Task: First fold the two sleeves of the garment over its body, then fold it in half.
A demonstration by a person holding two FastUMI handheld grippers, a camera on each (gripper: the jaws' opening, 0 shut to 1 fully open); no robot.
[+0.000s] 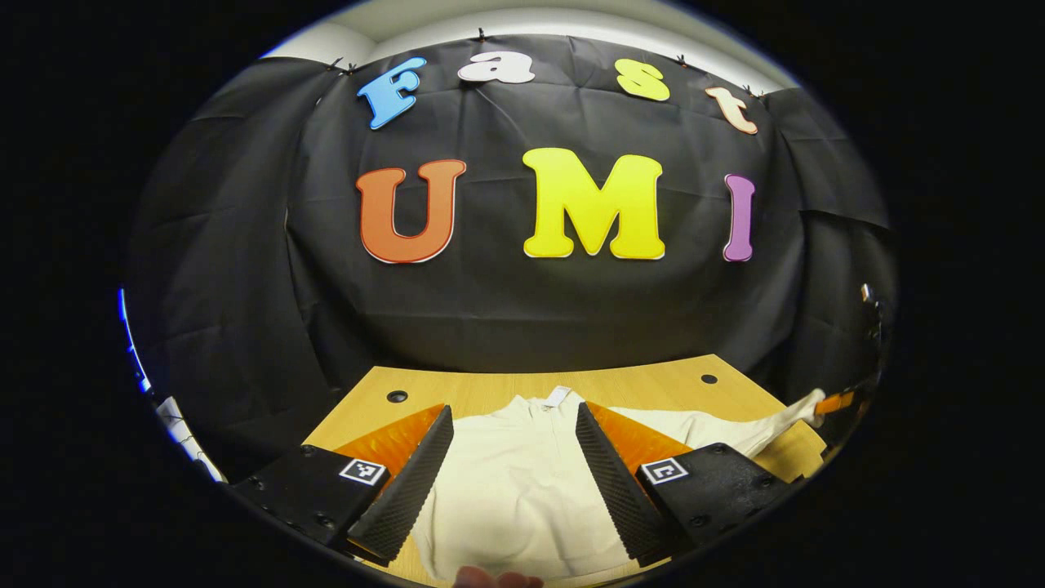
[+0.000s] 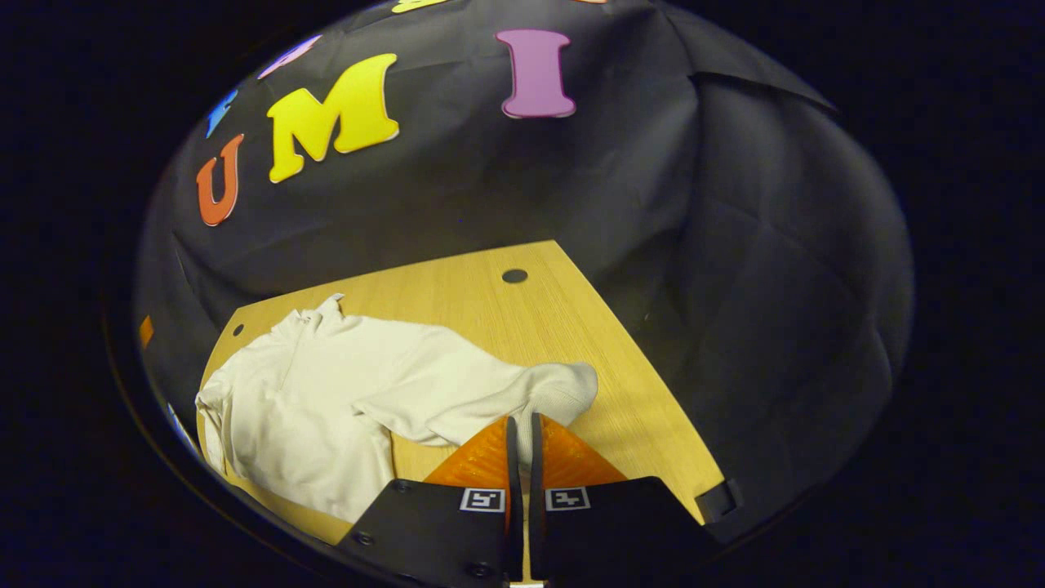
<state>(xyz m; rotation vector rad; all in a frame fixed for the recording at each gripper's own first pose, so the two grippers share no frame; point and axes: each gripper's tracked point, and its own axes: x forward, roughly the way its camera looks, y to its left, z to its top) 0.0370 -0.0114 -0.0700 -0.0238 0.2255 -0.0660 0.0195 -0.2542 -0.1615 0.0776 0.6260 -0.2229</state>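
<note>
Garment (image 2: 302, 392): a cream, long-sleeved top with a short zip collar, lying flat on the wooden table (image 2: 522, 327), collar toward the booth's black cloth wall (image 2: 735, 245). Its body is smooth with a few soft creases. In the right gripper view one sleeve (image 2: 482, 396) stretches away from the body across the bare wood, and its ribbed cuff (image 2: 563, 390) reaches the right gripper (image 2: 519, 429). That gripper's fingers stand almost together with only a thin slit between them, and the cuff's edge runs into that slit; both fingers appear to press on the fabric. In the left gripper view the left gripper (image 1: 514, 445) hangs over the garment's body with its fingers spread wide, nothing between them but the cloth below. The same sleeve trails off to the table's right edge there. Round holes (image 2: 514, 276) mark the tabletop's far corners.
</note>
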